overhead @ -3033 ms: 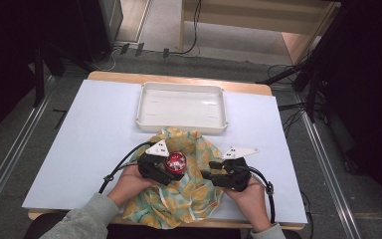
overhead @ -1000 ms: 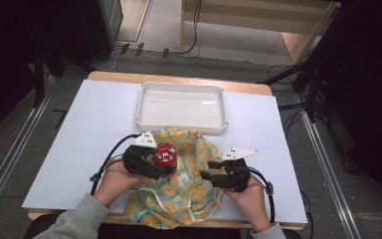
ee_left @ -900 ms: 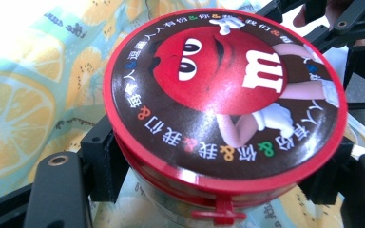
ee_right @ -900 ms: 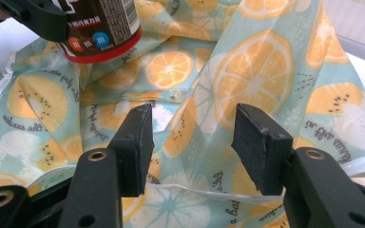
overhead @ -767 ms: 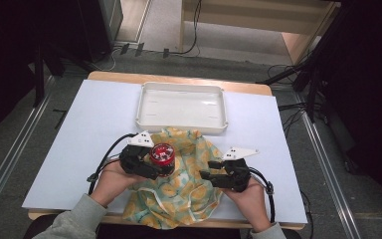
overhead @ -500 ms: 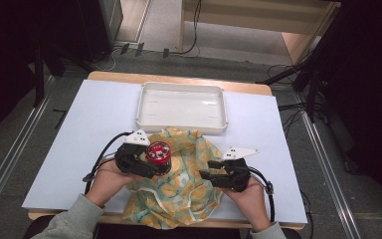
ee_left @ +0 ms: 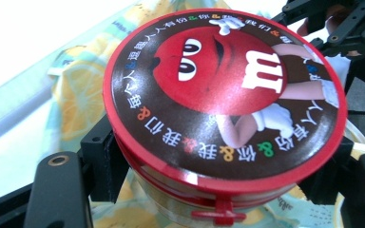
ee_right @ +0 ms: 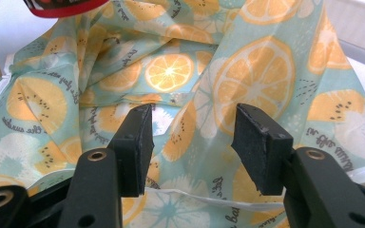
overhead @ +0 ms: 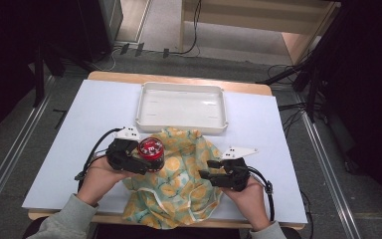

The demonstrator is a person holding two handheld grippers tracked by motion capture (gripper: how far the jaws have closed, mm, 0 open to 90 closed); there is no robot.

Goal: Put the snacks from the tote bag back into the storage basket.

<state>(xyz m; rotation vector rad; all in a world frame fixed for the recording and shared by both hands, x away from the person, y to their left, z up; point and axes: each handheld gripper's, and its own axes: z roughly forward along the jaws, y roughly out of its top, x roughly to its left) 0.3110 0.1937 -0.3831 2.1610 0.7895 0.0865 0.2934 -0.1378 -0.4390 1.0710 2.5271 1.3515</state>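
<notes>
The left gripper has its jaws closed on the sides of a round red-lidded candy tin, lid up, holding it over the left edge of a crumpled cloth printed with orange slices, probably so it clears the folds. The right gripper rests low over the cloth with jaws spread wide and nothing between them, likely steadying it. Behind on the white surface, the shallow white plastic tray holds nothing.

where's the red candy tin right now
The candy tin is clamped in the left gripper, at the left edge of the fruit-print cloth, just in front of the white tray.
</notes>
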